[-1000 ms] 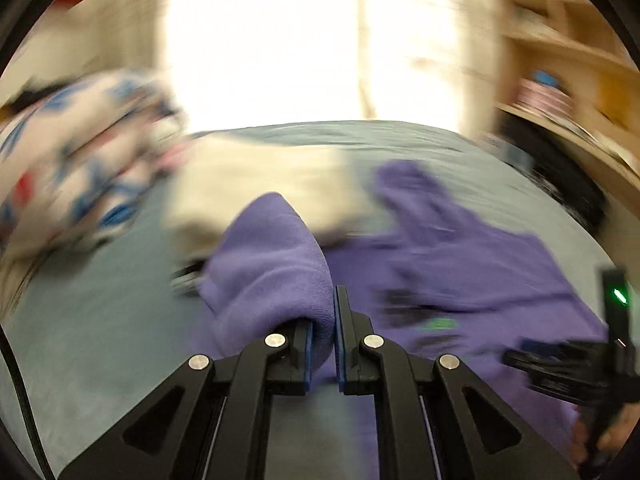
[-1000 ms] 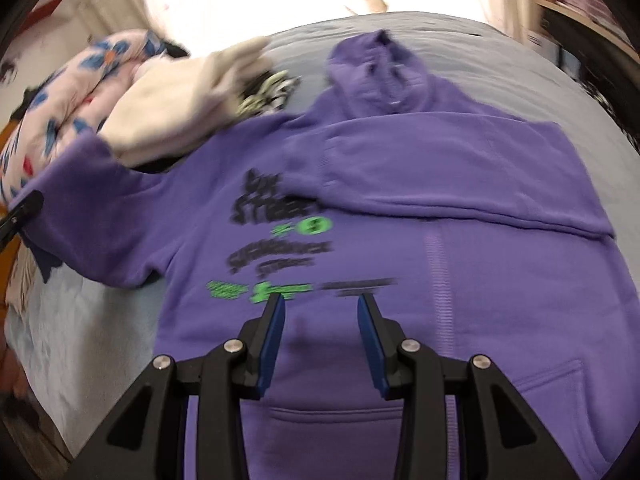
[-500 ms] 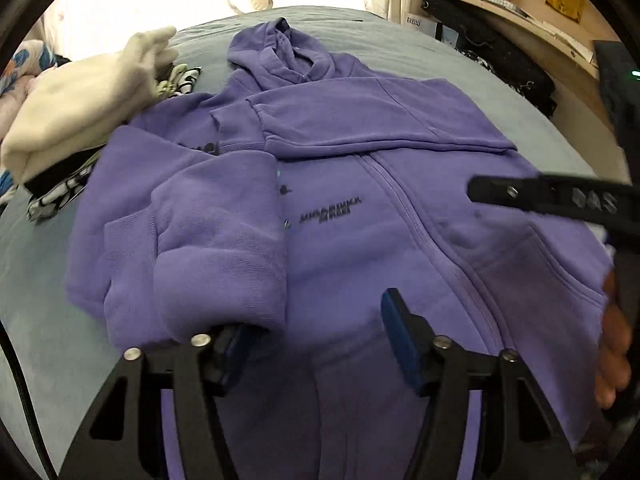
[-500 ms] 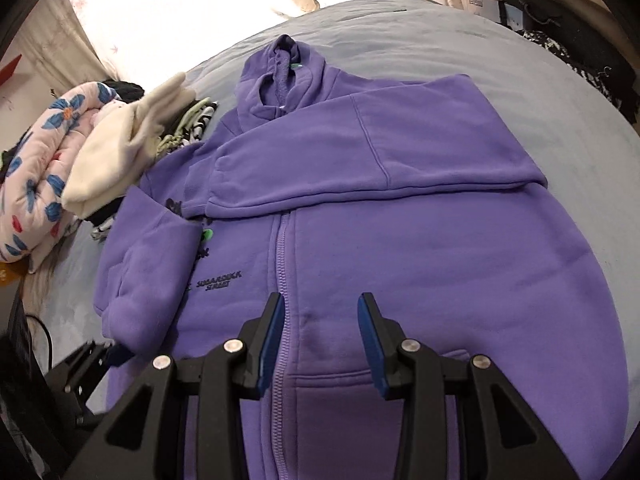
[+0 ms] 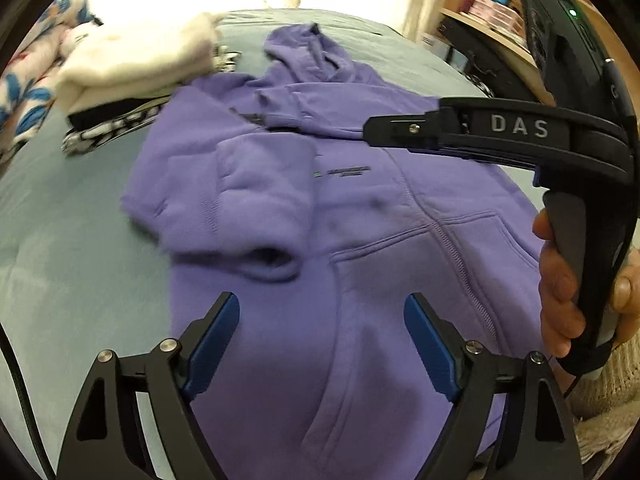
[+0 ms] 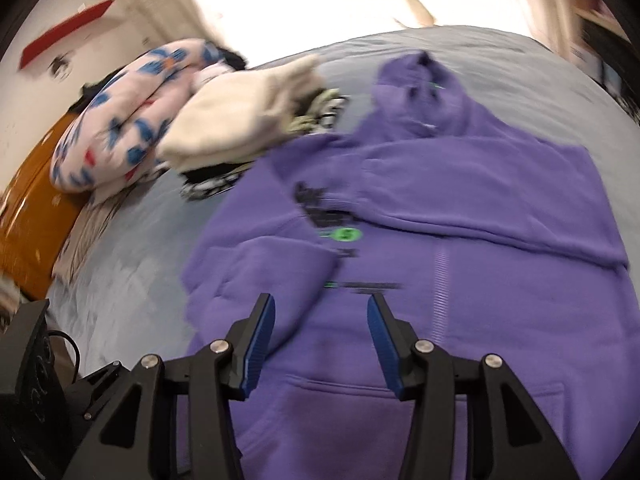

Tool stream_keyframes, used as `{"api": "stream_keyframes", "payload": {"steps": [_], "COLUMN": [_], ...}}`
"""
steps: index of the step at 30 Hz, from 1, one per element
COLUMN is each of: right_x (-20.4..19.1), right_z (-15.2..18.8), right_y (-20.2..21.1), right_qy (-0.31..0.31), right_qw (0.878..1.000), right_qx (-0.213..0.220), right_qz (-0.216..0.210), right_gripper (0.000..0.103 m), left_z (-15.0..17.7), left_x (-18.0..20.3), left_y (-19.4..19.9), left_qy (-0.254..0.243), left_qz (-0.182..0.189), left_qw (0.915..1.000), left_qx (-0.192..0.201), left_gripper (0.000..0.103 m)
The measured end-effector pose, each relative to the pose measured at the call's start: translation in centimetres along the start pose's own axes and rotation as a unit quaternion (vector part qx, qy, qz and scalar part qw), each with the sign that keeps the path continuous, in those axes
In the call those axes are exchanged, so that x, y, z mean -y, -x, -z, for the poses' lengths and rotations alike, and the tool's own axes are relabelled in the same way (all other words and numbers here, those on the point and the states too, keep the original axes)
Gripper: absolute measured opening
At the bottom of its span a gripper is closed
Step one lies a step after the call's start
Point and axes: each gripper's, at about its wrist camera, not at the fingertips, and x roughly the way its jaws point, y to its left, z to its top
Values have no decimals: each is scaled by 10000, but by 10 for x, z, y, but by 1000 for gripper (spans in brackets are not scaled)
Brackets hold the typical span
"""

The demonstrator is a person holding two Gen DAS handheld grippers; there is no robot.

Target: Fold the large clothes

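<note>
A purple zip hoodie lies flat, front up, on a grey-blue bed, hood at the far end. Both sleeves are folded in over the chest; the left sleeve lies doubled on the body. My left gripper hovers above the hoodie's lower half, its jaws opening wide with nothing between them. The right gripper also hangs over the hoodie near the chest print, jaws opening and empty. In the left wrist view the right gripper's body shows at the right, held by a hand.
A stack of folded clothes, cream on top, sits at the bed's far left beside a floral quilt. Wooden shelves stand at the far right. An orange surface lies off the bed's left side.
My left gripper let go of the sleeve, which now lies folded on the hoodie's chest, and opened wide while drawing back toward the hem. The right gripper's jaws widened slightly.
</note>
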Motion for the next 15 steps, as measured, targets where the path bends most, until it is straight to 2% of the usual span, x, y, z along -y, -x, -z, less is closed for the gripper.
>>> {"api": "stream_keyframes", "payload": {"steps": [3,5,8,12,15], "right_x": [-28,-42,-67,-92,-102], "right_z": [-2,-1,3,15,27], "right_y": [-15,-21,-37,-67,-87], "right_qy": [317,479,770,1314,1769], "right_qw": [9991,9978,9947,9870,9774], "right_qx": [-211,-325,-521,-919,-1061], "right_qz": [-175,-318,-438,-82,465], "right_gripper": [49,59,67,68,68], "left_z": [8,11,17,24,30], "left_x": [-18,-31,-52,-80,-93], "left_y": [18,26,30,29,29], "left_qy": [213,311,527,926,1097], "left_qz": [-264,-581,-876,-967,-903], "left_qw": [9993,9977,9947,9910,9898], "left_qx": [136,142,90,-29,-60], "left_gripper": [83,83,83,83,83]}}
